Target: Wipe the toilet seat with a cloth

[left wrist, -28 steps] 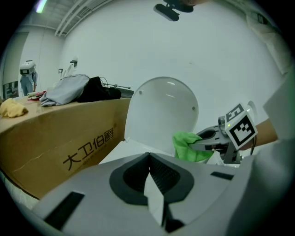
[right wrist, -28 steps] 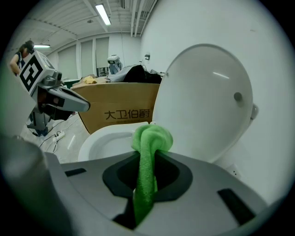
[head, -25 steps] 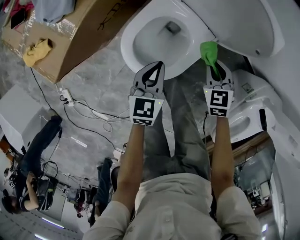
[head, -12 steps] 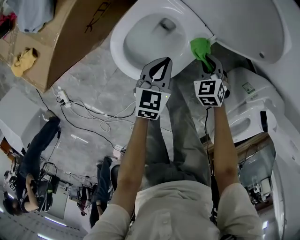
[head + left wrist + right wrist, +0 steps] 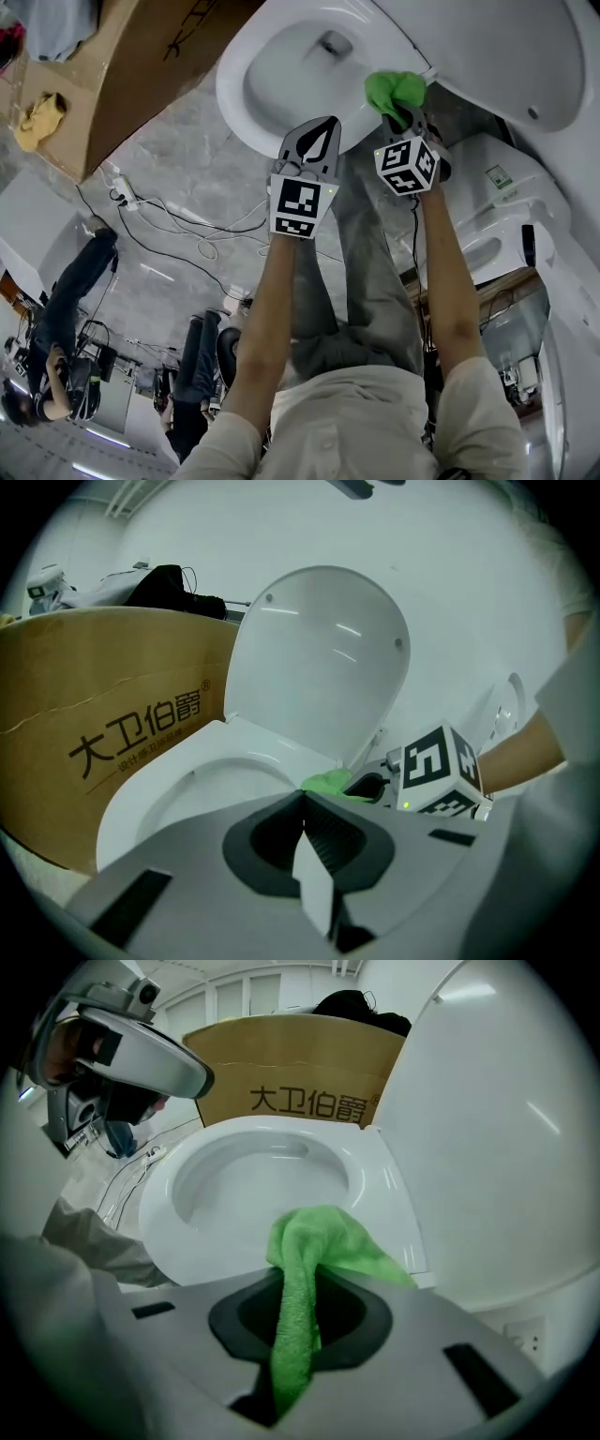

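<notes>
Cloth [image 5: 314, 1251], green, clamped in right gripper [image 5: 404, 116], touches toilet seat [image 5: 380, 1180] just ahead; left gripper [image 5: 305, 808] clenched empty.

Cream short-sleeved shirt [image 5: 361, 422], grey trousers [image 5: 370, 272], grey tongs [image 5: 323, 126], marker cubes [image 5: 301, 208]

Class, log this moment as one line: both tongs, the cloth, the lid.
left tongs: shut, empty | right tongs: shut on green cloth | cloth: against toilet seat, rear edge | lid: raised

right tongs [image 5: 401, 111]: shifted up and left in the head view | green cloth [image 5: 394, 89]: from just off the rim onto the toilet seat's [image 5: 228, 98] right side | marker cube [image 5: 407, 165]: now tilted
</notes>
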A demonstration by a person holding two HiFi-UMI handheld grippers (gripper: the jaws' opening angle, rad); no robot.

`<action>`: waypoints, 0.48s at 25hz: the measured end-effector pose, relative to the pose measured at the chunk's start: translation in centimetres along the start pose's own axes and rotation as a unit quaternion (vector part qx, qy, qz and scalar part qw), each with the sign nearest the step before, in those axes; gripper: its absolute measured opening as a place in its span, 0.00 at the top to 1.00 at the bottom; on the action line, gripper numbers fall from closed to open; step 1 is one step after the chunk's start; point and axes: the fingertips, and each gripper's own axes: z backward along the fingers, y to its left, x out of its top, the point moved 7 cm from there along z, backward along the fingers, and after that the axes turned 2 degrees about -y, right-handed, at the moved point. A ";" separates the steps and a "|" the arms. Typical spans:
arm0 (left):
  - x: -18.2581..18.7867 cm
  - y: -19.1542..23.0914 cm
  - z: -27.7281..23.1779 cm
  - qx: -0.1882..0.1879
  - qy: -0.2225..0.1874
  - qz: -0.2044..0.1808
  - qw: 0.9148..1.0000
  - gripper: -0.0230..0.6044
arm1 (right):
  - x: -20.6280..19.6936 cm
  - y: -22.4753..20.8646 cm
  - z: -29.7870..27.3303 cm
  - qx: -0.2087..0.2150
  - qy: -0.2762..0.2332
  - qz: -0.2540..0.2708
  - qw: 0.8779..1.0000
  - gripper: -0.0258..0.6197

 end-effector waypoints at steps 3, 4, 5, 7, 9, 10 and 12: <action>-0.6 -0.1 0.2 0.001 0.003 0.003 1.000 0.94 | -0.1 0.1 -0.5 0.003 -0.001 -0.001 1.000 0.88; -0.8 -0.1 0.2 0.001 0.005 0.004 1.000 0.94 | -0.1 0.1 -0.5 0.004 -0.002 -0.001 1.000 0.88; -1.0 -0.1 0.2 0.001 0.006 0.005 1.000 0.94 | -0.1 0.1 -0.5 0.005 -0.003 -0.002 1.000 0.89; -1.4 -0.3 0.3 -0.001 0.007 0.008 1.000 0.94 | -0.3 0.2 -0.5 0.008 -0.003 -0.003 1.000 0.89; -1.7 -0.4 0.5 -0.003 0.008 0.008 1.000 0.94 | -0.3 0.4 -0.5 0.010 0.000 -0.004 1.000 0.89; -1.8 -0.4 0.6 -0.005 0.009 0.008 1.000 0.94 | -0.3 0.5 -0.5 0.010 0.002 -0.004 1.000 0.89; -2.0 -0.4 0.9 -0.007 0.009 0.008 1.000 0.94 | -0.3 0.9 -0.4 0.009 0.006 -0.006 1.000 0.89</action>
